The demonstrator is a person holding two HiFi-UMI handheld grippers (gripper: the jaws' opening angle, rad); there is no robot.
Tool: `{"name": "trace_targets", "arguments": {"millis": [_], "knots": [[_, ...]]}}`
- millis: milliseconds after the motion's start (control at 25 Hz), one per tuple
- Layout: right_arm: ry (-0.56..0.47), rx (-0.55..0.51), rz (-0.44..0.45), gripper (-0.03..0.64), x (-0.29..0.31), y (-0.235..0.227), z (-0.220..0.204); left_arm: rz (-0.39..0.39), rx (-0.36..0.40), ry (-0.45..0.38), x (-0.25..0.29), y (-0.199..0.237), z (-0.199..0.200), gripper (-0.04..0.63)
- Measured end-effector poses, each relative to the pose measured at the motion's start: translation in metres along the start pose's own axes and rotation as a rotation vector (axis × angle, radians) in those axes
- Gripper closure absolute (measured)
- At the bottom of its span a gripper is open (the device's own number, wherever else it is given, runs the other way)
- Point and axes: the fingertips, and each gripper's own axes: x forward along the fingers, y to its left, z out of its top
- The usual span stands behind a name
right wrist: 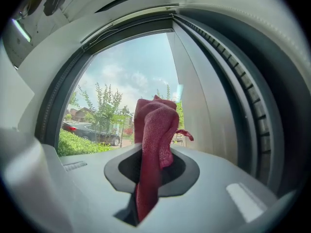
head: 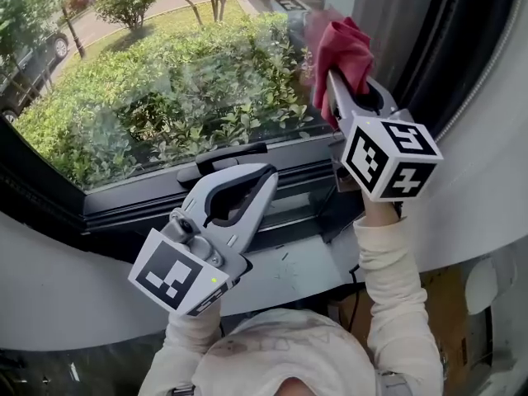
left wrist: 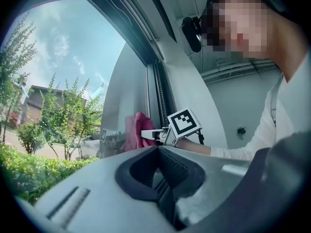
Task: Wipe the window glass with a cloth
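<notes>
A red cloth (head: 346, 46) is bunched against the window glass (head: 165, 81) near its upper right corner, beside the dark frame. My right gripper (head: 332, 81) is shut on the red cloth, and in the right gripper view the cloth (right wrist: 154, 130) rises from between the jaws of this gripper (right wrist: 151, 171) toward the glass (right wrist: 126, 81). My left gripper (head: 266, 174) hangs lower, by the bottom frame, shut with nothing in it. In the left gripper view its jaws (left wrist: 163, 178) meet, and the right gripper (left wrist: 148, 136) presses the cloth (left wrist: 138, 129) onto the pane.
A black window handle (head: 223, 158) lies on the lower frame just above my left gripper. A white sill (head: 305, 271) runs below it. The dark side frame (head: 437, 48) stands right of the cloth. Bushes and a parked car (head: 25, 64) lie outside.
</notes>
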Motion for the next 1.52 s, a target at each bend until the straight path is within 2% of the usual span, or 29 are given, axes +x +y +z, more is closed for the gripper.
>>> {"name": "trace_targets", "arguments": {"millis": [720, 960, 1160, 1360, 1520], "knots": [[-0.027, -0.100, 0.207, 0.555, 0.032, 0.199, 0.007, 0.143, -0.013, -0.039, -0.119, 0.050, 0.002, 0.595], [-0.020, -0.121, 0.286, 0.555, 0.043, 0.249, 0.011, 0.188, -0.009, -0.039, -0.149, 0.060, 0.004, 0.595], [-0.047, -0.117, 0.285, 0.557, 0.043, 0.259, 0.009, 0.195, -0.010, -0.033, -0.162, 0.062, 0.003, 0.595], [-0.017, -0.145, 0.279, 0.557, 0.042, 0.257, -0.022, 0.186, -0.019, -0.019, -0.154, 0.057, -0.005, 0.595], [-0.006, -0.154, 0.297, 0.555, 0.038, 0.247, -0.028, 0.182, -0.027, -0.009, -0.142, 0.050, -0.007, 0.595]]}}
